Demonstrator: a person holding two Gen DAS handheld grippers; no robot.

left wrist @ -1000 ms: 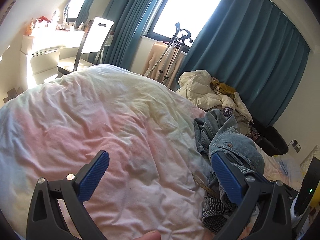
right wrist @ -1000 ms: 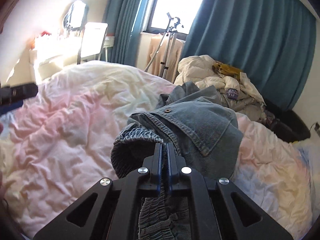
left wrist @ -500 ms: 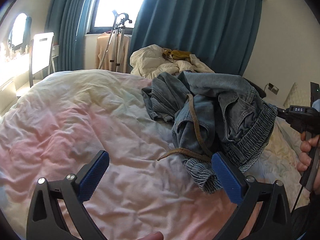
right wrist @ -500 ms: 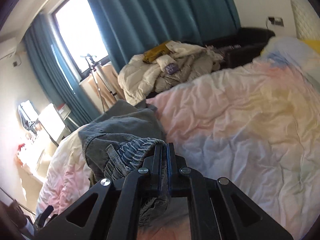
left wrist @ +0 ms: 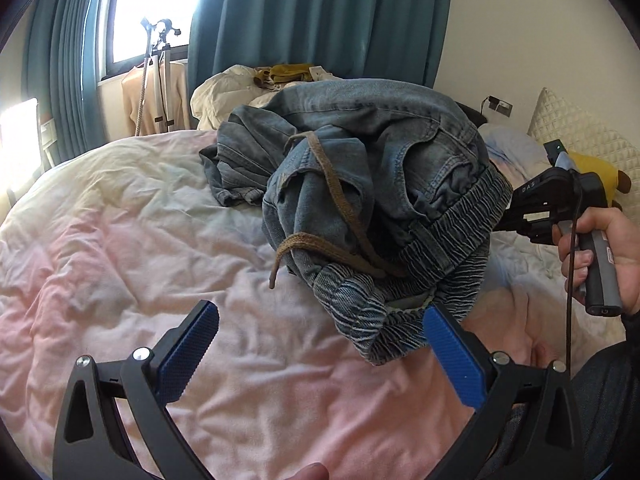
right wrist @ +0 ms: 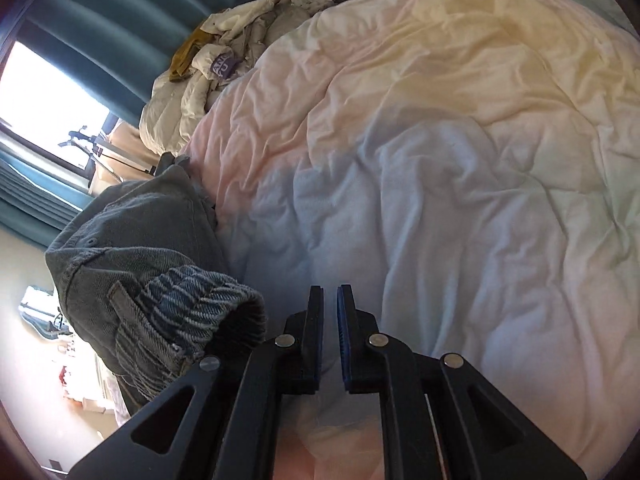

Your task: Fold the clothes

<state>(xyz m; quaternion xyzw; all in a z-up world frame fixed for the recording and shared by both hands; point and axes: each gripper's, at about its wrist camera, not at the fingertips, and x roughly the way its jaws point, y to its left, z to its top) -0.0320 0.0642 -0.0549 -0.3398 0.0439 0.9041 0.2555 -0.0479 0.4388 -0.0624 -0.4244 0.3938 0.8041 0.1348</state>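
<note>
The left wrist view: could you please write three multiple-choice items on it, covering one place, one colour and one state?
1. Where is the denim garment bunched up?
A. On the pastel duvet
B. On the window sill
C. On the floor

2. What colour is the garment's drawstring?
A. White
B. Red
C. Brown

3. How is the left claw?
A. Shut on the drawstring
B. Open, with nothing between its blue pads
C. Shut on the duvet

Answers: 1 A, the heap rests on the wrinkled bedding. 2 C, a brown cord loops across the denim. 3 B, the pads stand wide apart just short of the garment.
</note>
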